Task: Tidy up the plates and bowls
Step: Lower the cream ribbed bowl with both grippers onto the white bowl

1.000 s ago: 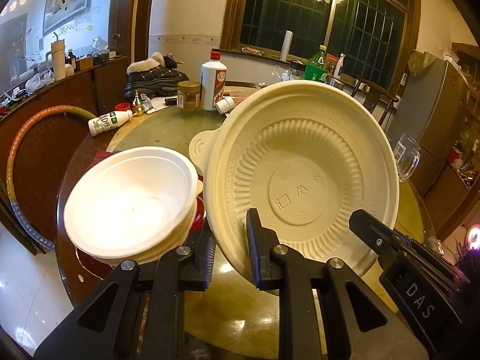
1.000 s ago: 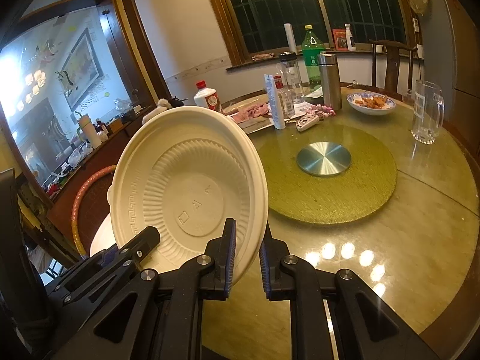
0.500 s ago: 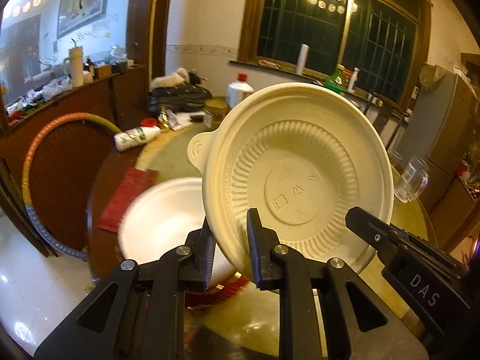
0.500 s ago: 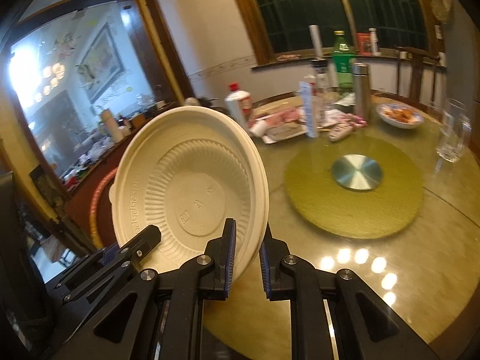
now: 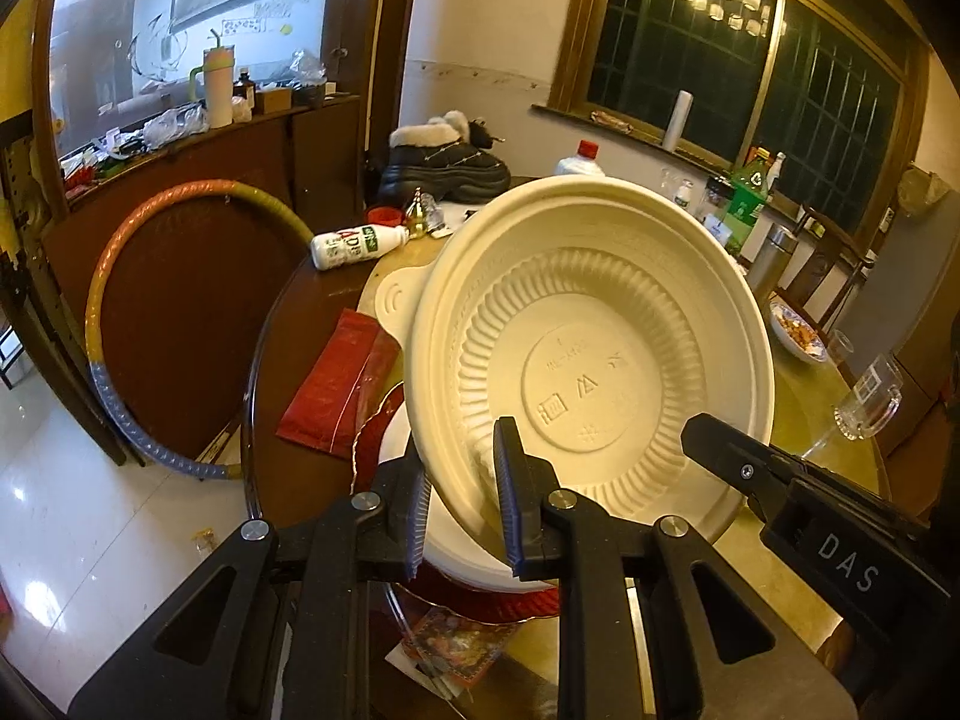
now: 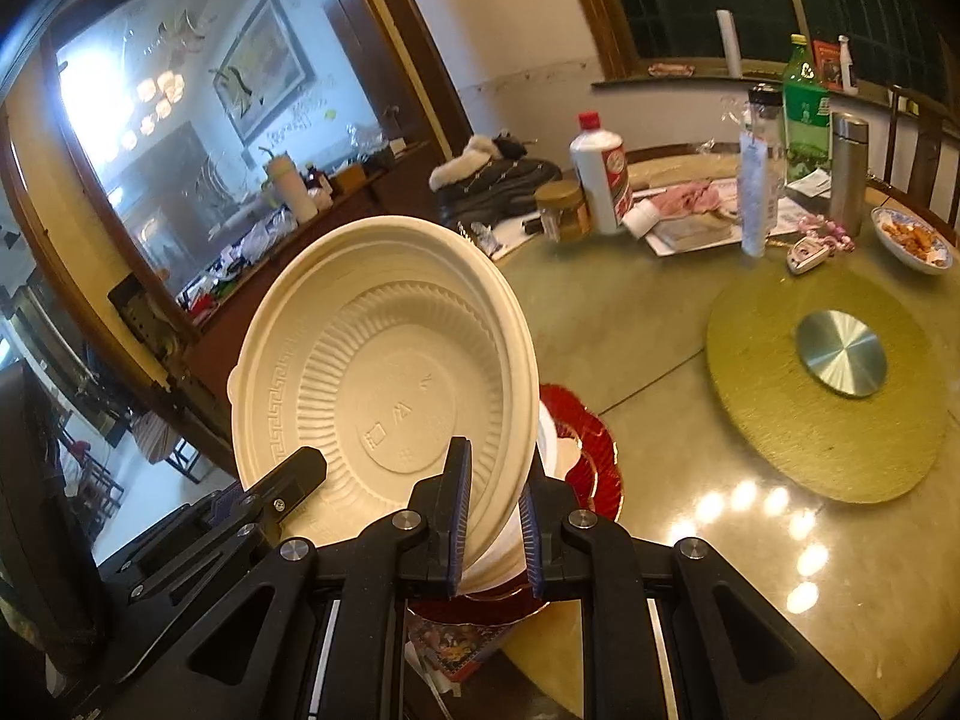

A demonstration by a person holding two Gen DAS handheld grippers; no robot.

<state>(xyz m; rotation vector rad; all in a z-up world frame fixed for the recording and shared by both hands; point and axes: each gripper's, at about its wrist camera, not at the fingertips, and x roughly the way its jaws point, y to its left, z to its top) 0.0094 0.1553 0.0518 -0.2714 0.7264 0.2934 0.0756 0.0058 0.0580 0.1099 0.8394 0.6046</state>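
One cream disposable bowl (image 5: pixel 591 360) is held up above the table's near edge, tilted on its side so its ribbed underside with the moulded marks faces both cameras; it has a small tab (image 5: pixel 396 303) on its rim. Two grippers hold it: the left gripper (image 5: pixel 462 501) is clamped on the lower rim from one side, and the right gripper (image 6: pixel 491 516) is clamped on the rim from the other, each with one blue-padded finger inside the bowl and one outside. Directly below the lifted bowl sits one white bowl (image 6: pixel 555 447), resting on one red plate with a gold edge (image 6: pixel 591 450), which lies on a printed card or booklet (image 5: pixel 459 639) at the edge of the round table (image 6: pixel 750 540). Beside the plate lies one red packet (image 5: pixel 336 384). Further out on the table are one round green mat with a metal disc at its centre (image 6: pixel 840 354), one white bottle lying on its side (image 5: pixel 354 246), one white bottle with a red cap standing upright (image 6: pixel 600 177), one green bottle (image 6: pixel 807 102), one steel flask (image 6: pixel 847 171), one dish of food (image 6: pixel 912 237), and one glass mug (image 5: pixel 870 399). One hoop (image 5: pixel 114 324) leans against the dark cabinet to the left.
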